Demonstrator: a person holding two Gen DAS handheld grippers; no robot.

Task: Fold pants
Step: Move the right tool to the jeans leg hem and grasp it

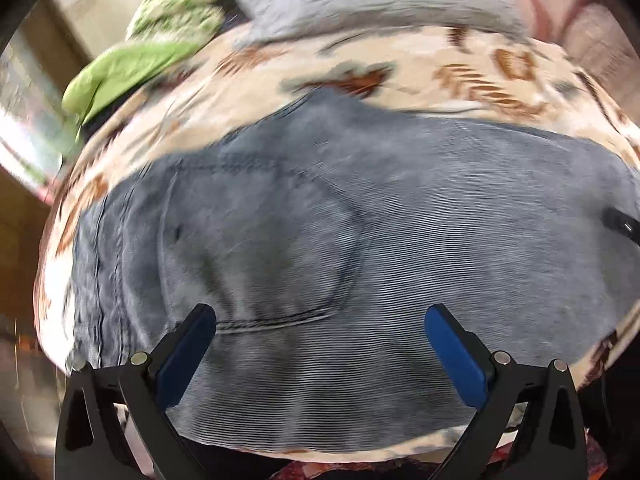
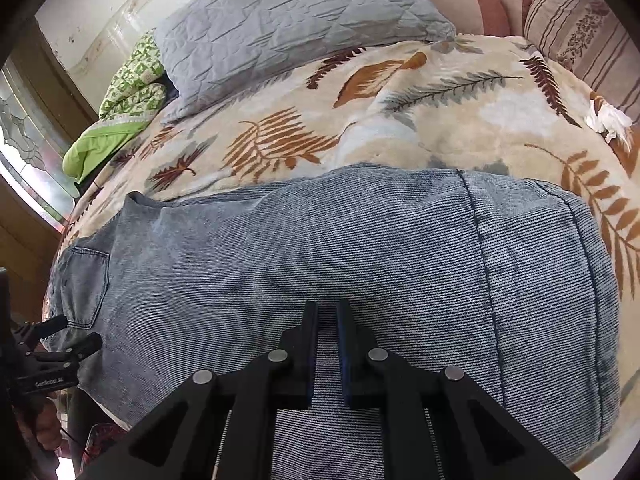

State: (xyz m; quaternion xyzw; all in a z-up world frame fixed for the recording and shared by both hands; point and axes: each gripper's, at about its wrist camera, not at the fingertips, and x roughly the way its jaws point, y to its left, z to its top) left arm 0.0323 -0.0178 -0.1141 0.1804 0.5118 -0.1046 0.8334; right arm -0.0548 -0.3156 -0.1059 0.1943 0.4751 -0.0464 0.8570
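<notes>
Mostly the surface is a bed (image 2: 500, 120) covered by a cream blanket (image 2: 400, 120) printed with brown and grey fern leaves. Blue-grey corduroy pants (image 2: 320, 248) lie flat across the near part of it, running left to right, with a back pocket (image 2: 86, 288) at the left end and a stitched seam across the right end. At the head of the bed rests a grey quilted pillow (image 2: 288, 28), with a green patterned cloth (image 2: 128, 92) bunched just to its left and a striped pillow (image 2: 576, 28) at the far right. A crumpled white tissue (image 2: 608, 120) sits on the blanket near the right edge. Beyond the bed stand a pale wall and, at the left, a window with patterned glass (image 2: 20, 128).

The left tongs (image 1: 320, 320) hang wide open over the pocket, gripping nothing; that view is blurred. The right tongs (image 2: 327, 312) are closed, their tips over the middle of the pants; whether they pinch any cloth cannot be told.
</notes>
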